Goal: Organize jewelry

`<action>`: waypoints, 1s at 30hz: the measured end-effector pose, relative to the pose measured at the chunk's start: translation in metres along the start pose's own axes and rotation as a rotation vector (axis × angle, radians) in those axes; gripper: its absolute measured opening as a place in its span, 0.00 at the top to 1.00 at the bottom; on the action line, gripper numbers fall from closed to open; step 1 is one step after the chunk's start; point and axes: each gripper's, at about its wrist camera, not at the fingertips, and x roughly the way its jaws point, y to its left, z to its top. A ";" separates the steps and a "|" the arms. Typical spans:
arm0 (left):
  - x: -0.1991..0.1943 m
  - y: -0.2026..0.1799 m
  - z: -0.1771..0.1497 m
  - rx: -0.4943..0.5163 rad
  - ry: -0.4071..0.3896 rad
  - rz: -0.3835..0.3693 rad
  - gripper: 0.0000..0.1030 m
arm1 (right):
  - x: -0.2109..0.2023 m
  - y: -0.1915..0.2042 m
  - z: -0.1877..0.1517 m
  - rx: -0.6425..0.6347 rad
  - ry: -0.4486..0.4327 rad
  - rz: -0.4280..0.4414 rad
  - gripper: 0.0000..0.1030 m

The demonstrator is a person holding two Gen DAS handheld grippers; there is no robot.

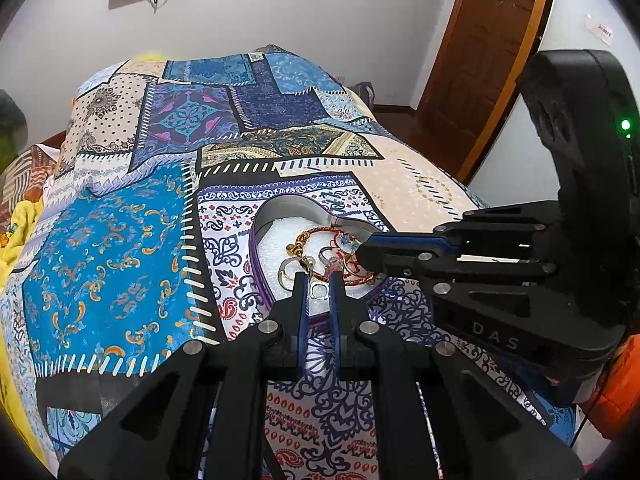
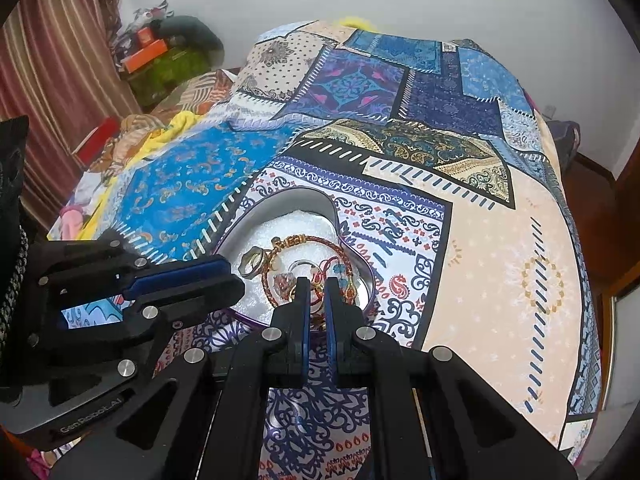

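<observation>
A heart-shaped tin box (image 1: 280, 208) with white foam lining lies on the patterned bedspread; it also shows in the right wrist view (image 2: 308, 200). Inside lie a red and gold braided bracelet (image 1: 316, 233), gold rings (image 1: 286, 276) and beaded pieces. My left gripper (image 1: 319, 282) is over the box's near edge, its fingers closed on a small silver ring (image 1: 319, 290). My right gripper (image 2: 316, 286) is over the box's near right side, its fingers nearly closed around red and gold jewelry (image 2: 316, 294). A silver ring (image 2: 252, 262) lies at the left.
The patchwork bedspread (image 1: 120, 240) covers the whole bed. A wooden door (image 1: 480, 60) stands at the right of the left wrist view. Striped curtains (image 2: 60, 60) and a cluttered shelf (image 2: 160, 56) are at the left in the right wrist view.
</observation>
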 end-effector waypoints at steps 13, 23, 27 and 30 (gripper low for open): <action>-0.031 -0.003 0.006 -0.019 -0.049 0.055 0.91 | -0.033 0.003 0.004 0.014 -0.041 -0.039 0.89; -0.120 -0.014 0.018 -0.027 -0.226 0.104 0.81 | -0.130 0.016 0.003 0.058 -0.275 -0.086 0.78; -0.170 -0.025 0.019 -0.019 -0.338 0.130 0.81 | -0.186 0.033 -0.005 0.052 -0.410 -0.108 0.78; -0.211 -0.035 0.016 -0.008 -0.427 0.141 0.80 | -0.218 0.050 -0.014 0.029 -0.495 -0.139 0.78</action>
